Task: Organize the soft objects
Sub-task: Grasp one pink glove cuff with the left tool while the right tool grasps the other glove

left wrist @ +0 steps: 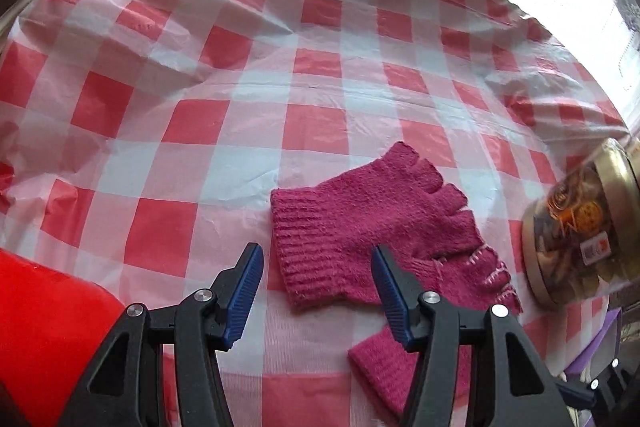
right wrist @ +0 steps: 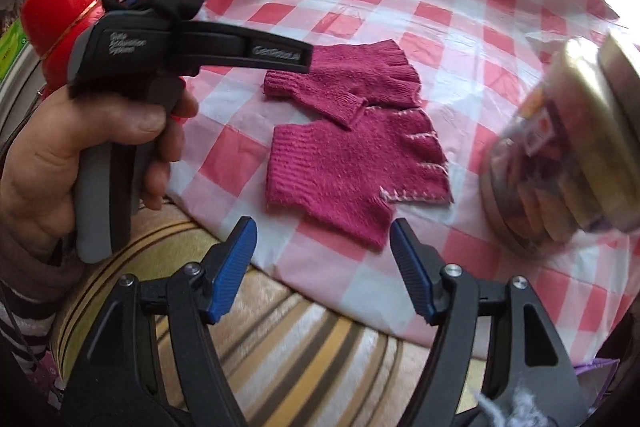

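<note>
Two magenta fingerless knit gloves lie overlapping on the red-and-white checked tablecloth. In the left wrist view one glove lies flat just ahead of my open, empty left gripper; the other glove lies partly under it, behind the right finger. In the right wrist view the near glove has pink stitching and overlaps the far glove. My right gripper is open and empty just short of the near glove's cuff. The left gripper's body hovers at the far glove's left.
A glass jar with a gold lid lies on its side right of the gloves; it also shows in the right wrist view. A red plastic object stands at the left. A striped cushion lies below the table's near edge.
</note>
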